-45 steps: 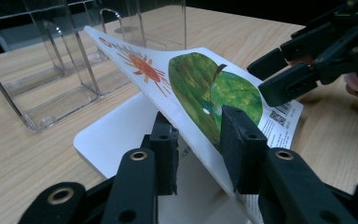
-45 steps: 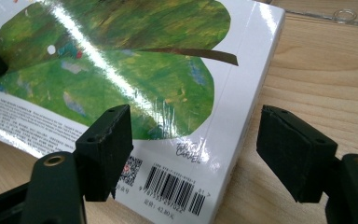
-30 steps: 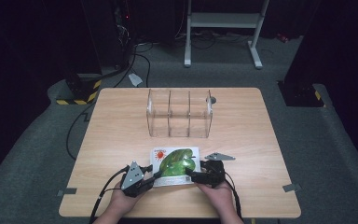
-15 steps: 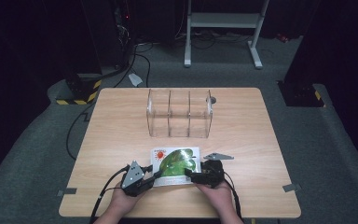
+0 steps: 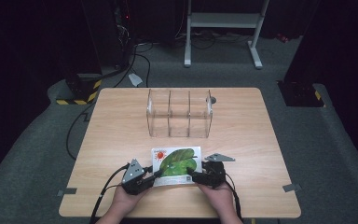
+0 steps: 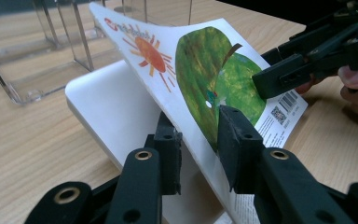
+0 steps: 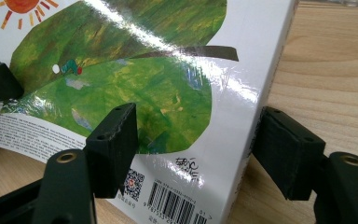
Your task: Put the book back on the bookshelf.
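From the high view, the book (image 5: 176, 161) lies at the near edge of the table (image 5: 121, 126), well in front of the clear three-slot rack (image 5: 179, 113), and both hands sit where they were a second ago. The left gripper (image 5: 154, 173) meets the book's near left corner and the right gripper (image 5: 193, 175) its near right corner. The book's place on the table looks unchanged; the change is in the jaws, and it suggests the person is securing both ends before lifting or opening the book.

In the left gripper view, the left gripper (image 6: 196, 140) is clamped on the cover, which is peeled up off the white pages beneath, one pad under it and one on the green leaf. The cover shows an orange sun, a big green leaf with a tiny caterpillar, and a barcode. The right gripper (image 6: 265, 84) reaches in from the far side.

In the right gripper view, the right gripper (image 7: 196, 149) has just been closing, with the book's corner between its jaws. One pad sits over the glossy cover near the barcode, the other stands off the spine side with a gap visible, so it is not yet gripping.
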Motion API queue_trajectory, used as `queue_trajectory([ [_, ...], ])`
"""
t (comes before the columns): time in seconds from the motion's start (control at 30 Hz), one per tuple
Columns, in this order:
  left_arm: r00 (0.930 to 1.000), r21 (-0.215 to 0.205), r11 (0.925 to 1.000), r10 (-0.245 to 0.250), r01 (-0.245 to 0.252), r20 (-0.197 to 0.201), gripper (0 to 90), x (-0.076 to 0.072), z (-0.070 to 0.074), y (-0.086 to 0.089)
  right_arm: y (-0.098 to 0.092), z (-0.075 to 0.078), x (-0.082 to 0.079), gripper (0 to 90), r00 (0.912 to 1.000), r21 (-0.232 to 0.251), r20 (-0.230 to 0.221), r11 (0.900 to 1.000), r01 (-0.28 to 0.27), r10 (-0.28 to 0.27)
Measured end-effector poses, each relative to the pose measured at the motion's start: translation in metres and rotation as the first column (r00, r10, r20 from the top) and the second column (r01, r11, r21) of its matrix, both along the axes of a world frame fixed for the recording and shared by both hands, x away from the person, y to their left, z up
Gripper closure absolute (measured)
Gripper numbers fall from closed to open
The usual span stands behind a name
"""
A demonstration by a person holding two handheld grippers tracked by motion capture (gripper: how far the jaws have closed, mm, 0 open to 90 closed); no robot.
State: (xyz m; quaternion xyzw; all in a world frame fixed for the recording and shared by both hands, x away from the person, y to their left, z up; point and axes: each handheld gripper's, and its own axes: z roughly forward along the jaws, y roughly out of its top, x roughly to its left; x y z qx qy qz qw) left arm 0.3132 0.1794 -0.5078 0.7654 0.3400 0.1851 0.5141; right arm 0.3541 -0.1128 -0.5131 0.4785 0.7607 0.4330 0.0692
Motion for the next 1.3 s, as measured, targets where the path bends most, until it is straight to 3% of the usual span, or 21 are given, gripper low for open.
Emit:
queue_trajectory([
  [0.07,1.0,0.0,1.0,0.003,-0.003,-0.009,70.2,0.0,0.0,-0.001,-0.001,0.002,-0.002,34.1,0.9997,-0.014,0.022,1.0,0.004,-0.004],
  [0.4,0.9998,-0.012,0.9999,-0.003,0.003,-0.02,70.7,0.001,0.001,0.0,-0.003,0.005,-0.007,38.1,0.9989,-0.021,0.044,1.0,0.018,-0.017],
  [0.47,0.9998,-0.017,0.9998,0.003,-0.003,-0.017,70.8,0.002,0.001,0.0,-0.003,0.007,-0.009,40.0,0.9974,-0.033,0.07,0.999,0.02,-0.017],
  [0.77,0.9999,-0.021,0.9997,0.007,-0.008,-0.007,71.4,0.003,0.002,0.002,-0.002,0.01,-0.012,42.2,0.994,-0.053,0.107,0.998,0.031,-0.025],
  [1.3,0.9997,0.005,0.9997,0.023,-0.023,0.012,72.1,0.003,0.003,0.004,0.001,0.014,-0.019,46.2,0.9827,-0.071,0.182,0.996,0.049,-0.036],
])
